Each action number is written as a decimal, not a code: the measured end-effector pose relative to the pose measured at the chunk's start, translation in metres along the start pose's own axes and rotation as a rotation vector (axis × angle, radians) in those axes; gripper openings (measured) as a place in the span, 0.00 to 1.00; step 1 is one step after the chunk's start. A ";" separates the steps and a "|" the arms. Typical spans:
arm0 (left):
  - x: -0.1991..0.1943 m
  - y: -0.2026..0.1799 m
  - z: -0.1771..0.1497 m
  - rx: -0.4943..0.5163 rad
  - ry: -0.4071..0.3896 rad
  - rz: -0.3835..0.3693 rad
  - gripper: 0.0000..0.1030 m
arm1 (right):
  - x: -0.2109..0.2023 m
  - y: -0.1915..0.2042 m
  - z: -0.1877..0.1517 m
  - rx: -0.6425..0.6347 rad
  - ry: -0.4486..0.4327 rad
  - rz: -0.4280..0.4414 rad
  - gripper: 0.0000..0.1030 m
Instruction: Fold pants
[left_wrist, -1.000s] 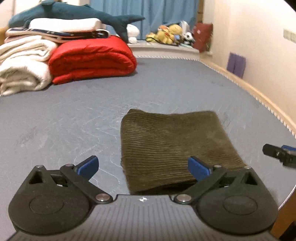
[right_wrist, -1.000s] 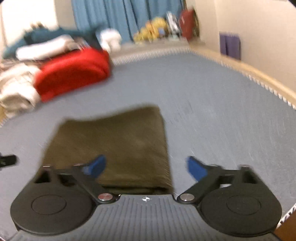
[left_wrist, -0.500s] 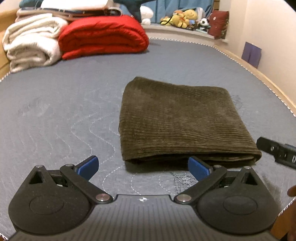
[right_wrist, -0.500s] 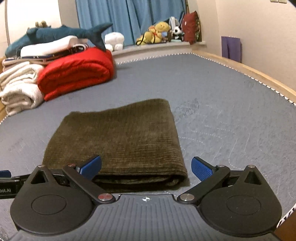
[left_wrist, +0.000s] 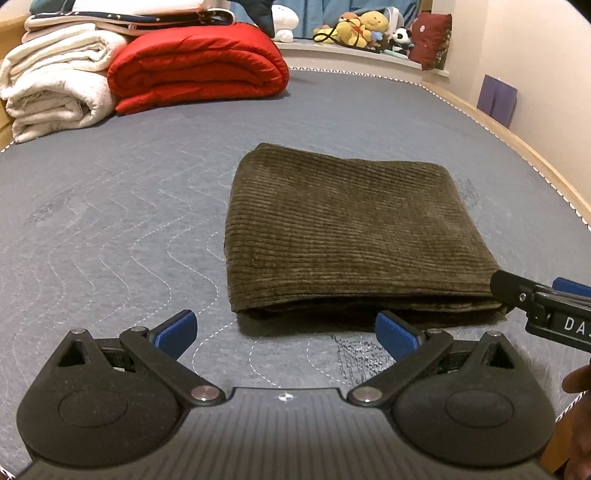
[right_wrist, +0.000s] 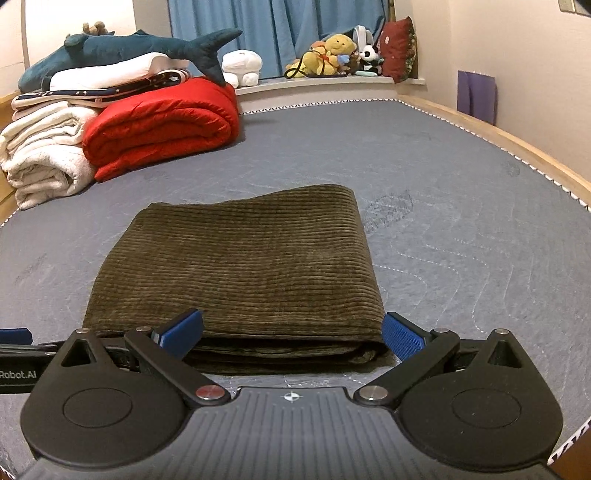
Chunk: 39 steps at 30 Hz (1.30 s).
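Olive-brown corduroy pants (right_wrist: 240, 266) lie folded square; left gripper (left_wrist: 284, 328) and right gripper (right_wrist: 291, 332) — both spread wide, empty — withdraw level, avoiding the layered edge.

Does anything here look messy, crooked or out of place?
Nothing stands out. The pants lie folded in a neat rectangle on the grey mattress, edges fairly square. Both the left hand-held gripper and right hand-held gripper are open, holding nothing. The red blanket sits folded at the back.

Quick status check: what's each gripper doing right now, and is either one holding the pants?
Left gripper: open, holding nothing, short of the folded pants.
Right gripper: open, empty, fingers either side of the pants' near edge.
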<state>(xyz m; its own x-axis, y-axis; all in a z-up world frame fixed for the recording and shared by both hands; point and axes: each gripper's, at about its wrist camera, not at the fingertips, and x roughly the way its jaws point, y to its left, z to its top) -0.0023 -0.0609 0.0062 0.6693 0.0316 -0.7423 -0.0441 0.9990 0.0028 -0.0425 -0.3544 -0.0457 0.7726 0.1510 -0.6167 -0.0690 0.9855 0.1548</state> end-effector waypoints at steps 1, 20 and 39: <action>0.000 -0.001 -0.001 0.004 0.001 0.001 1.00 | -0.001 0.001 -0.001 -0.004 -0.001 -0.002 0.99; -0.002 -0.004 -0.002 0.014 -0.002 -0.016 1.00 | -0.002 0.005 -0.001 -0.015 -0.005 -0.002 0.99; -0.002 -0.005 -0.003 0.021 -0.001 -0.031 1.00 | -0.002 0.008 -0.003 -0.028 -0.011 0.014 0.99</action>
<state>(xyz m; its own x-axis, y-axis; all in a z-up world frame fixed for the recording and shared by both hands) -0.0054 -0.0660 0.0059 0.6710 0.0007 -0.7414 -0.0076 1.0000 -0.0060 -0.0460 -0.3470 -0.0457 0.7780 0.1644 -0.6064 -0.0974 0.9851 0.1420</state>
